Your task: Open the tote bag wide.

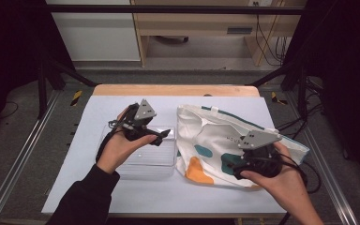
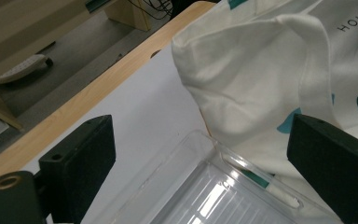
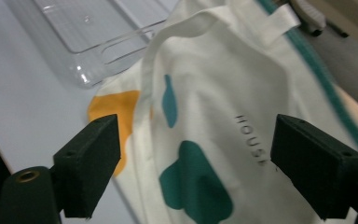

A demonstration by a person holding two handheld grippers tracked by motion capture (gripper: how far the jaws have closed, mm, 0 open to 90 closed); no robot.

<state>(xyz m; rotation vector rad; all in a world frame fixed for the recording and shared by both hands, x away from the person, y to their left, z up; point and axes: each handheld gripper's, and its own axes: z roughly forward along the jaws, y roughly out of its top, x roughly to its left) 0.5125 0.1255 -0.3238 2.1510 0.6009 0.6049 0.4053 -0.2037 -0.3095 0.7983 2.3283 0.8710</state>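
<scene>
1. Tabletop (image 1: 84,187): white sheet over a wooden top, carrying two things side by side, with bare room in front of them for smoothing cloth flat.
2. Tote bag (image 1: 215,140): cream cloth with teal and orange shapes and a teal edge, lying rumpled on the right half of the tabletop, its near-left edge touching or just overlapping the tray's right rim. Probably the thing to be handled; best taken by a single layer at a rim or strap, not by a bunched fold, so that it opens cleanly.
3. Clear plastic tray (image 1: 166,157): empty, lying flat on the left half. Light and slippery by the look of it, so worth keeping any pull on the cloth away from its rim.
4. Right gripper (image 3: 196,163): held above the printed face of the bag, jaws wide apart with nothing between them, not touching the cloth. Good practice: lower squarely, straddle one fold, close fully before lifting.
5. Left gripper (image 2: 200,163): held over the tray's far right corner, pointed toward the bag's upper-left corner (image 2: 186,44), jaws wide apart and empty. Sensible target: that corner hem.
6. Cloth strap (image 2: 307,60): lying flat across the bag, a possible hold, though liable to slip if pinched at its edge.
</scene>
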